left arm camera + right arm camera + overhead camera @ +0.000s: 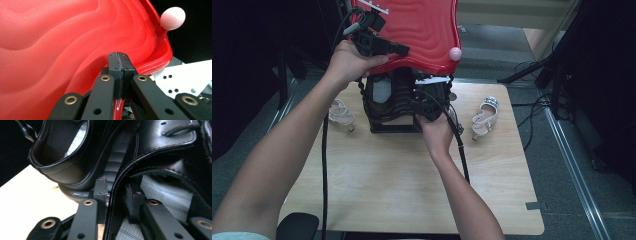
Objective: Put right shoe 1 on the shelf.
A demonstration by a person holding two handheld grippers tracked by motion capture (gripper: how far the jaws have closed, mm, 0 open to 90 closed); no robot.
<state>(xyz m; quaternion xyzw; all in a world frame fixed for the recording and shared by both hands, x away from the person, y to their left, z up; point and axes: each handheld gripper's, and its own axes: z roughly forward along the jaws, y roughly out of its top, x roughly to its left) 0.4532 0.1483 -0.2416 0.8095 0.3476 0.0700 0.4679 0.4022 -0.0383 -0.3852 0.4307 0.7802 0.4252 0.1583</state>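
Landmark is the black shoe rack (393,126) at the far middle of the table (412,185). Left of the rack lies a white sandal (340,113). Above the rack, the left gripper (379,46) has its jaws closed tight on the rim of a red wavy lid (422,25) with a pink knob (455,53). At the rack's right front, the right gripper (430,107) has its jaws pinched on the edge of a black leather shoe (160,157). Right of the rack lies another white sandal (485,116)

No legible text, label, brand, number or sign found on the red lid (422,30), the black shoes (155,157) or the desk (402,180).
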